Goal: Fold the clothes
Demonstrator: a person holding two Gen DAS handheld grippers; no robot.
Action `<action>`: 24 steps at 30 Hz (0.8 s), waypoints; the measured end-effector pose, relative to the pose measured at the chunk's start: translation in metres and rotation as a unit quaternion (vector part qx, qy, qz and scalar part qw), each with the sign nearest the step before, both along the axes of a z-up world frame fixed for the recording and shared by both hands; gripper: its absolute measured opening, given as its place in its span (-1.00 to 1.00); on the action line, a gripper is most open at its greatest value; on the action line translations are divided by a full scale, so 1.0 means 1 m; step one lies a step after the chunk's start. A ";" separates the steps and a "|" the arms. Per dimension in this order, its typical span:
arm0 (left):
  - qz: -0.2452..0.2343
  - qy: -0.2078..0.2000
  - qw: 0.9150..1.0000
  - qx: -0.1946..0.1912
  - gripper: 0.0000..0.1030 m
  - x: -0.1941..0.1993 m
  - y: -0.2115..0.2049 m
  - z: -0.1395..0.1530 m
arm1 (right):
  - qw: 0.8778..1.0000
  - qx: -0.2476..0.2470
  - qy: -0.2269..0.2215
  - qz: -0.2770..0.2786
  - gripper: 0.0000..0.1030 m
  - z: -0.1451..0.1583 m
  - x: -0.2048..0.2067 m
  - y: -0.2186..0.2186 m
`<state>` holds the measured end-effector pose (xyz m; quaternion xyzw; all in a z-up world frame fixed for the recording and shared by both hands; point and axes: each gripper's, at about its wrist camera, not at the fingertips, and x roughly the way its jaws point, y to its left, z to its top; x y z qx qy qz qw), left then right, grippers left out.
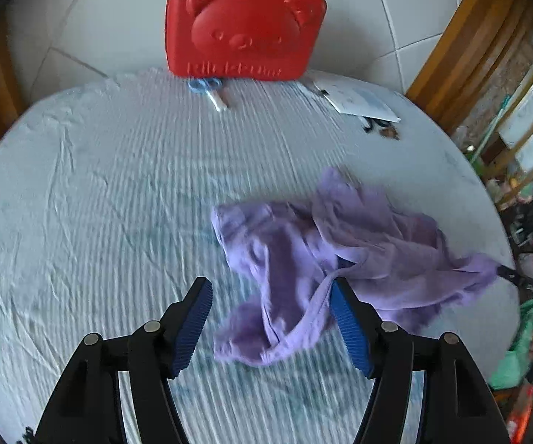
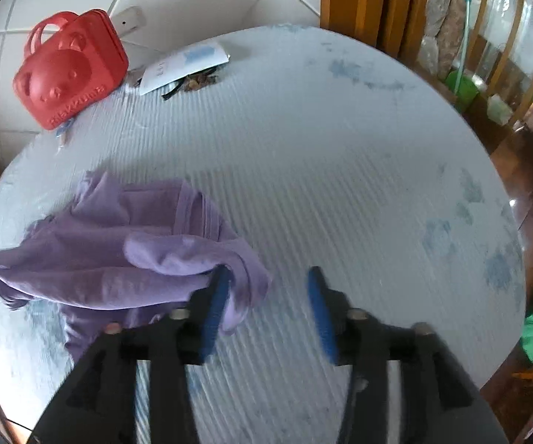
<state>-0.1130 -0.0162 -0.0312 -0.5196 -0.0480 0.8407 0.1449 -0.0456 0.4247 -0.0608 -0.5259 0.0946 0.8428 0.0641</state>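
Observation:
A crumpled purple garment lies on the round table covered with a pale blue striped cloth. My left gripper is open just above the garment's near edge; a purple strap runs along its right finger. In the right wrist view the garment lies left of centre. My right gripper is open, its left finger touching the garment's right edge. The other gripper's dark tip shows at the garment's far corner in each view.
A red bear-faced case stands at the table's far edge, with a white paper and small dark items beside it. White tiled wall behind. Wooden furniture and clutter lie to the right of the table.

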 end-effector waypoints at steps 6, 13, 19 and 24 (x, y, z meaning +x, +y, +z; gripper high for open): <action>0.016 0.004 0.999 -0.033 0.46 0.014 -0.019 -0.007 | 0.993 -0.056 0.043 0.090 -0.05 0.019 -0.028 -0.037; 0.073 -0.039 0.994 -0.073 0.43 -0.001 -0.029 -0.071 | 0.978 -0.086 0.024 0.189 -0.05 -0.006 -0.091 -0.126; 0.055 -0.054 0.995 -0.069 0.43 -0.006 -0.006 -0.094 | 0.968 -0.069 -0.003 0.240 0.11 -0.035 -0.134 -0.178; 0.030 -0.073 0.993 -0.083 0.43 -0.006 0.021 -0.108 | 0.969 -0.040 -0.011 0.245 0.61 -0.060 -0.160 -0.197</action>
